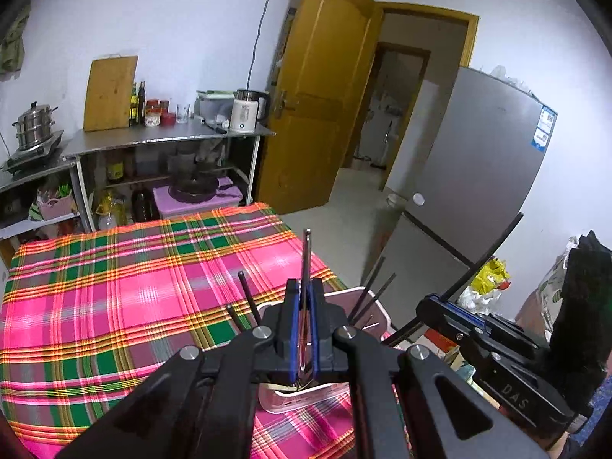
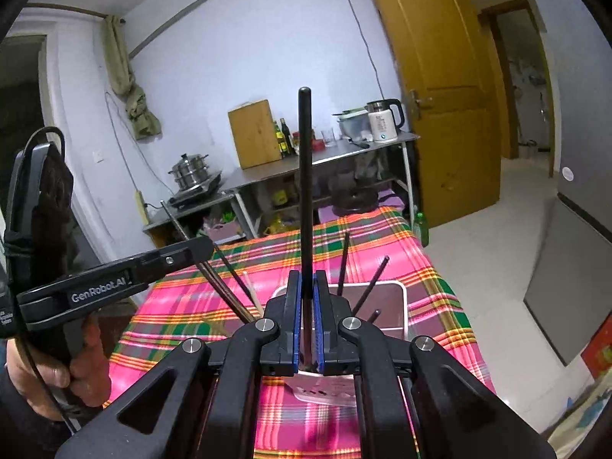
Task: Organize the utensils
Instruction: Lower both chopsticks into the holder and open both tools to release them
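My left gripper [image 1: 305, 287] is shut on a thin metal utensil handle [image 1: 306, 256] that stands upright above a white-pink utensil holder [image 1: 376, 308] on the plaid tablecloth. Several black chopsticks [image 1: 246, 294] lean in the holder. My right gripper [image 2: 306, 279] is shut on a black chopstick [image 2: 305, 176] held upright over the same holder [image 2: 397, 298]. The right gripper also shows in the left wrist view [image 1: 432, 302], at the right, with the black chopstick [image 1: 493, 244] through it. The left gripper shows in the right wrist view [image 2: 202, 246], at the left, held by a hand.
The pink and green plaid cloth [image 1: 126, 287] covers the table. A steel counter [image 1: 164, 135] with a kettle, a cutting board and bottles stands behind. A grey fridge [image 1: 478, 176] and an open wooden door [image 1: 321, 88] are to the right.
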The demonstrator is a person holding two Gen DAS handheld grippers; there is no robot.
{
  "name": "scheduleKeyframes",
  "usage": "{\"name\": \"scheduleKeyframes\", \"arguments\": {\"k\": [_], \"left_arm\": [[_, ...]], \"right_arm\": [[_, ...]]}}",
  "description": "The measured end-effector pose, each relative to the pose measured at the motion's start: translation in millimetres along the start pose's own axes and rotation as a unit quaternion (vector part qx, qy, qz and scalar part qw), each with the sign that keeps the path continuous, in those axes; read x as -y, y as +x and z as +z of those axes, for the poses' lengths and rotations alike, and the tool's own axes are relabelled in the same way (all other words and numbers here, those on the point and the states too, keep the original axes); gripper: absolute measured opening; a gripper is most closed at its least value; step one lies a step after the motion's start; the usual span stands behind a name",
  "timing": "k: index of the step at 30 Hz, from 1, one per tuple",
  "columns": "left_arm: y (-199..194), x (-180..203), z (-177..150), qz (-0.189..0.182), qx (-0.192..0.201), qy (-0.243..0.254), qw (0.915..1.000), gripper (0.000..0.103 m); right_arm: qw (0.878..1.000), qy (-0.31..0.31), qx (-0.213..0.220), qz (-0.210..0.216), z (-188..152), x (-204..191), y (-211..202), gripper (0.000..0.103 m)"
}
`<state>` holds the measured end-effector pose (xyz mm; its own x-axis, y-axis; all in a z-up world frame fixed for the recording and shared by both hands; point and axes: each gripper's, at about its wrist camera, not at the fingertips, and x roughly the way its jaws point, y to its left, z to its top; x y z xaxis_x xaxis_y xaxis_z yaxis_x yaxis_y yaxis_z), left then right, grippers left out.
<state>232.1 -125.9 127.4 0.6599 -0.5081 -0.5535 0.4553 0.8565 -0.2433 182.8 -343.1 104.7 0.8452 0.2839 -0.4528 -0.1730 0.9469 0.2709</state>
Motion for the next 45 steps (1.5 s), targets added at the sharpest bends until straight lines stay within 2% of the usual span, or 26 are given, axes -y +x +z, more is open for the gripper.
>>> {"name": "scheduleKeyframes", "arguments": {"k": [11, 22, 25, 27, 36, 45], "left_arm": [[43, -5, -20, 0.002, -0.039, 0.001, 0.9992, 0.006], [51, -6, -36, 0.002, -0.055, 0.014, 0.9984, 0.006], [50, -5, -38, 0.002, -0.056, 0.017, 0.9983, 0.012], [45, -5, -38, 0.004, -0.052, 0.016, 0.9985, 0.028], [17, -8, -32, 0.008, -0.025, 0.011, 0.9996, 0.033], [-13, -8, -46, 0.017, -0.003, 0.011, 0.9998, 0.040]], "right_arm": [[1.000, -0.011, -0.023, -0.009, -13, 0, 28, 0.006], [0.999, -0.017, -0.050, -0.008, -34, 0, 45, 0.006], [0.998, -0.016, -0.059, -0.002, -34, 3, 46, 0.006], [0.998, -0.016, -0.063, -0.004, -34, 3, 46, 0.006], [0.999, -0.014, -0.037, -0.010, -27, 3, 21, 0.010], [1.000, -0.020, -0.021, -0.009, -30, 1, -4, 0.010]]}}
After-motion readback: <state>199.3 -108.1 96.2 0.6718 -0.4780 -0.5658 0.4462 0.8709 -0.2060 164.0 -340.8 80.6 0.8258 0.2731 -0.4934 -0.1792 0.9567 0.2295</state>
